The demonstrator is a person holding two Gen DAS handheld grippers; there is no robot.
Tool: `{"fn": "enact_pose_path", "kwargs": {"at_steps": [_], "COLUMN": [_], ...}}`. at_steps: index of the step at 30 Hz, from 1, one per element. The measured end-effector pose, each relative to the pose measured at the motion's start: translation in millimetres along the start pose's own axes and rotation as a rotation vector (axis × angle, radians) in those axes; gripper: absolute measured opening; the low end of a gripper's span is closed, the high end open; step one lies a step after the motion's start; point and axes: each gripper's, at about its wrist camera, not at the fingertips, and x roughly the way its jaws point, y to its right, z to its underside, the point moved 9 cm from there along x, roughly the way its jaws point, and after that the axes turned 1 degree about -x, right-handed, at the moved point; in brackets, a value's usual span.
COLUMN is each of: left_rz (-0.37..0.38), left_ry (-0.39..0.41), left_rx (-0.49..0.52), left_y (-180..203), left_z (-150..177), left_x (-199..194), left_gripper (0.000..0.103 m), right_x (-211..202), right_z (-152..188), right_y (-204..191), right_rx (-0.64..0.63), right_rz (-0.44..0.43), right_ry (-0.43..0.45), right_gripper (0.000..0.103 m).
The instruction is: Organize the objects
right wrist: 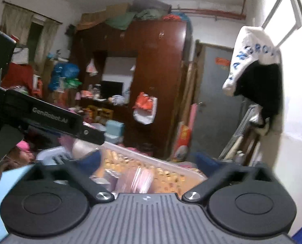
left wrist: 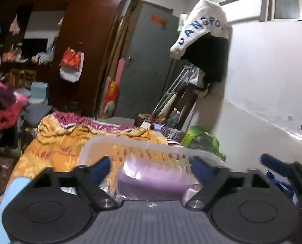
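A clear plastic basket (left wrist: pixel 134 144) with slotted walls lies on the bed, with a lilac packet (left wrist: pixel 151 181) inside it. My left gripper (left wrist: pixel 151 166) is open, its blue fingertips (left wrist: pixel 101 167) spread wide just in front of the basket, holding nothing. In the right wrist view the same basket (right wrist: pixel 151 162) sits ahead with a pinkish packet (right wrist: pixel 134 179) in it. My right gripper (right wrist: pixel 148 160) is open and empty at the basket's near side. The left gripper's black body (right wrist: pixel 49 118) crosses the left of the right wrist view.
An orange patterned quilt (left wrist: pixel 55 142) covers the bed. A green bag (left wrist: pixel 201 140) lies by the white wall on the right. Clothes are piled at the left (left wrist: pixel 4 105). A brown wardrobe (right wrist: pixel 155 77), a grey door (left wrist: pixel 146 61) and hanging clothes (left wrist: pixel 205 34) stand beyond.
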Motion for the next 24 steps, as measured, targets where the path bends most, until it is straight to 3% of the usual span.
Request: {"fn": "enact_pose_path", "kwargs": {"at_steps": [2, 5, 7, 8, 11, 13, 15, 17, 20, 22, 24], "left_rz": [0.017, 0.0, -0.033, -0.051, -0.06, -0.05, -0.032, -0.012, -0.001, -0.001, -0.003], "left_ry": [0.023, 0.07, 0.078, 0.042, -0.024, -0.082, -0.151, -0.17, -0.164, -0.168, -0.169], "left_rx": [0.029, 0.068, 0.127, 0.157, 0.178, 0.127, 0.089, 0.076, 0.066, 0.093, 0.118], "left_y": [-3.5, -10.5, -16.0, -17.1, -26.2, -34.6, -42.2, -44.7, -43.0, -37.2, -31.6], "left_z": [5.5, 22.3, 44.7, 60.5, 108.3, 131.6, 151.5, 165.2, 167.3, 171.9, 176.0], "left_x": [-12.7, -47.2, -71.3, -77.1, -88.3, -86.5, -81.2, -78.6, -80.2, -78.3, -77.5], "left_gripper": [0.1, 0.103, 0.103, 0.103, 0.099, 0.083, 0.075, 0.074, 0.074, 0.075, 0.075], "right_x": [-16.5, -49.4, -61.7, -64.8, -65.6, -58.0, -52.4, -44.9, -35.6, -37.5, -46.1], "right_z": [0.9, 11.7, 37.2, 50.7, 92.6, 113.5, 126.1, 135.1, 148.0, 151.8, 151.4], "right_y": [-1.8, -0.2, -5.0, -5.3, -4.9, -2.4, -6.4, -8.6, -11.0, -9.9, -10.8], "right_rx": [0.026, 0.176, 0.277, 0.307, 0.323, 0.377, 0.392, 0.355, 0.346, 0.328, 0.326], "right_rz": [-0.029, -0.114, -0.219, -0.235, -0.184, -0.175, -0.187, -0.155, -0.173, -0.157, -0.155], "right_ry": [0.024, 0.003, -0.102, -0.141, -0.264, -0.349, -0.406, -0.448, -0.493, -0.489, -0.477], "right_gripper": [0.103, 0.103, 0.103, 0.103, 0.102, 0.087, 0.069, 0.065, 0.058, 0.048, 0.048]}}
